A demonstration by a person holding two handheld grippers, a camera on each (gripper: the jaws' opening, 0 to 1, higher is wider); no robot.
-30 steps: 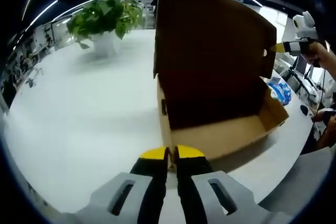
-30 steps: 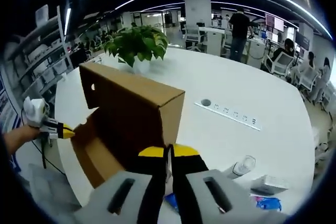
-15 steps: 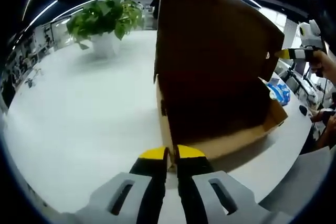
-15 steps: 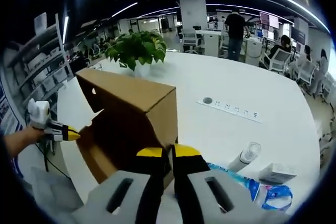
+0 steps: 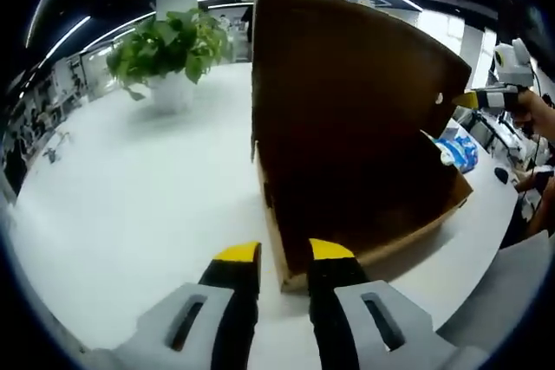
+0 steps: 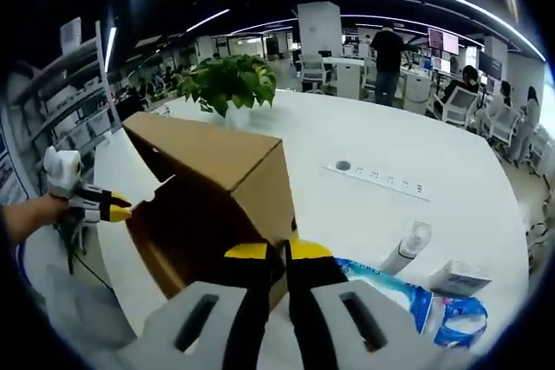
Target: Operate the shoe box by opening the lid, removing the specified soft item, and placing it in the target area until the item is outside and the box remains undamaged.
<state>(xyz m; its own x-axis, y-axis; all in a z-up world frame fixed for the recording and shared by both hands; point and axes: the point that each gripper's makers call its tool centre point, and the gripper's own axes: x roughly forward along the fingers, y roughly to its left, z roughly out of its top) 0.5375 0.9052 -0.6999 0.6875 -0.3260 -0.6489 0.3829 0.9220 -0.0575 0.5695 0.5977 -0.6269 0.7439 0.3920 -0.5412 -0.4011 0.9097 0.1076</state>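
The brown cardboard shoe box [image 5: 381,244] stands on the white table [image 5: 130,179], its lid [image 5: 347,119] leaning low over the base and hiding the inside. My left gripper [image 5: 284,252] is open, its yellow tips straddling the box's near corner. In the right gripper view the lid [image 6: 208,149] slopes down to my right gripper [image 6: 279,251], which is shut on the lid's edge. The right gripper [image 5: 468,100] also shows at the lid's far flap, the left gripper [image 6: 115,207] at the box's far corner. A blue and white soft packet [image 6: 395,288] [image 5: 455,149] lies on the table beside the box.
A potted plant [image 5: 169,45] [image 6: 230,80] stands at the table's far side. A power strip [image 6: 381,181], a small bottle [image 6: 408,244] and a white carton [image 6: 460,279] lie right of the box. People and desks [image 6: 390,49] fill the office behind.
The lid has tilted down over the base, covering the interior that showed before. My left gripper's jaws, shut on the box's corner earlier, have spread apart.
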